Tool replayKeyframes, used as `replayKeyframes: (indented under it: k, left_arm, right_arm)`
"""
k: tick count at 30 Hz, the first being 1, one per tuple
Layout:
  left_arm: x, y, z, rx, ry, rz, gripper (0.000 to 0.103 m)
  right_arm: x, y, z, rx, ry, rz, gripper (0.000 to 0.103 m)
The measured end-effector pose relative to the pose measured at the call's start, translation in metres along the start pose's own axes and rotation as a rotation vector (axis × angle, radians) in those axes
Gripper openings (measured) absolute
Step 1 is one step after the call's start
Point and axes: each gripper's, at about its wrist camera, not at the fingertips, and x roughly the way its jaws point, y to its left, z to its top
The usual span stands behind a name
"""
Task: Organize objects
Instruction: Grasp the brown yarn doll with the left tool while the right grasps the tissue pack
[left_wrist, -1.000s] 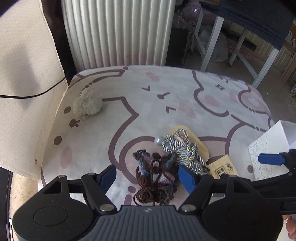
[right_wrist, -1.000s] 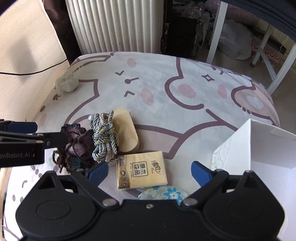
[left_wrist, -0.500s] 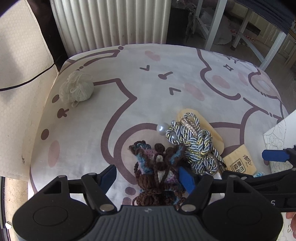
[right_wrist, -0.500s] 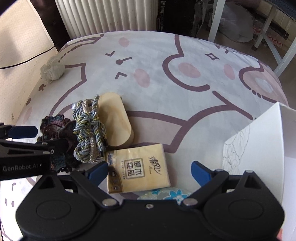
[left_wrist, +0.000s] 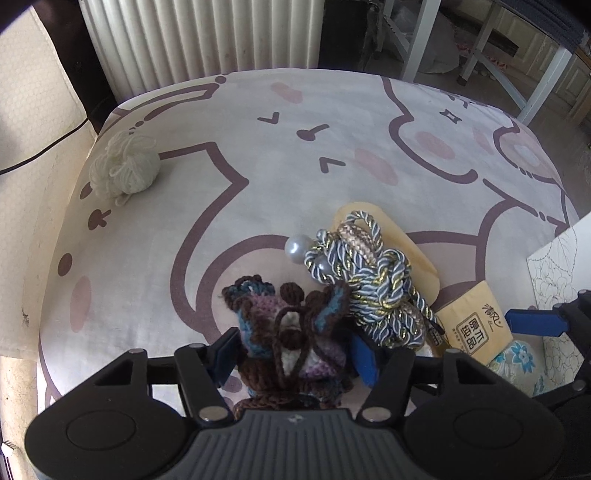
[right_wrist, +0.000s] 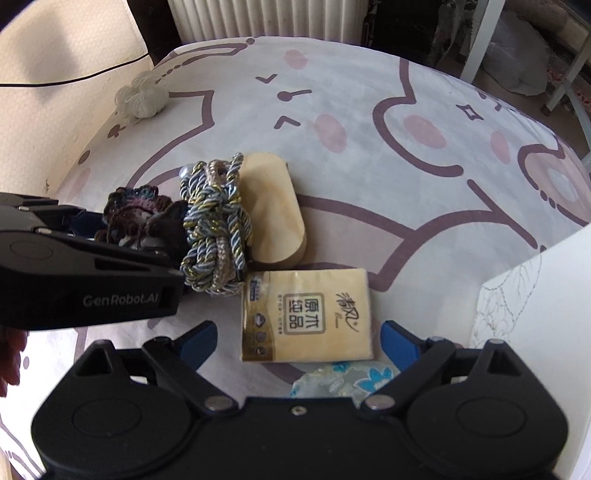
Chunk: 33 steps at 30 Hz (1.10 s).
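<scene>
- Pale fabric with a purple-lined cartoon print and pink blotches covers the cushion (left_wrist: 258, 177) that carries everything; its rounded far edge meets a white ribbed radiator (left_wrist: 207, 37).
- Cream textured upholstery (left_wrist: 33, 147) rises along the cushion's left edge, crossed by a thin black cable (right_wrist: 74, 79).
- White table legs (left_wrist: 543, 85) stand on the floor beyond the far right corner.
- A ball of off-white yarn (left_wrist: 123, 168) sits alone near the far left corner, well apart from the other things.
- Near the front edge lies a cluster: a brown, purple and blue crocheted piece (left_wrist: 291, 332), a twisted blue-and-gold cord bundle (left_wrist: 373, 280) touching it on its right, and a tan oval wooden board (right_wrist: 273, 214) partly under the cord.
- A yellow tissue packet (right_wrist: 306, 315) lies flat just in front of the board, with a floral fabric piece (right_wrist: 343, 378) showing beneath its near edge.
- A white box (right_wrist: 535, 295) with a line drawing on its side stands at the cushion's right edge.
- The left gripper (left_wrist: 295, 354) has its blue pads on either side of the crocheted piece, closing on it.
- The right gripper (right_wrist: 299, 338) hangs with fingers spread wide, one on each side of the tissue packet's near end and not touching it.
</scene>
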Motion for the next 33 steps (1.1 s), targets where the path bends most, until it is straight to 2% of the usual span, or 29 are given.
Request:
replayKeyframes:
  k: [6, 11, 22, 33]
  left_arm:
    - [0.002, -0.002, -0.002, 0.035, 0.023, -0.009, 0.051]
    - [-0.003, 0.004, -0.003, 0.017, 0.024, -0.023, 0.046]
    - [-0.033, 0.019, -0.01, -0.008, -0.006, 0.025, 0.045]
    - [-0.087, 0.021, -0.026, -0.031, -0.112, 0.054, 0.045]
  right_arm:
    - [0.014, -0.003, -0.001, 0.025, 0.037, -0.034, 0.094]
    - [0.013, -0.011, -0.001, 0.032, 0.011, -0.029, 0.075]
    - [-0.019, -0.006, -0.004, -0.004, -0.054, -0.006, 0.074]
    - [-0.074, -0.017, -0.01, 0.072, -0.164, 0.013, 0.074]
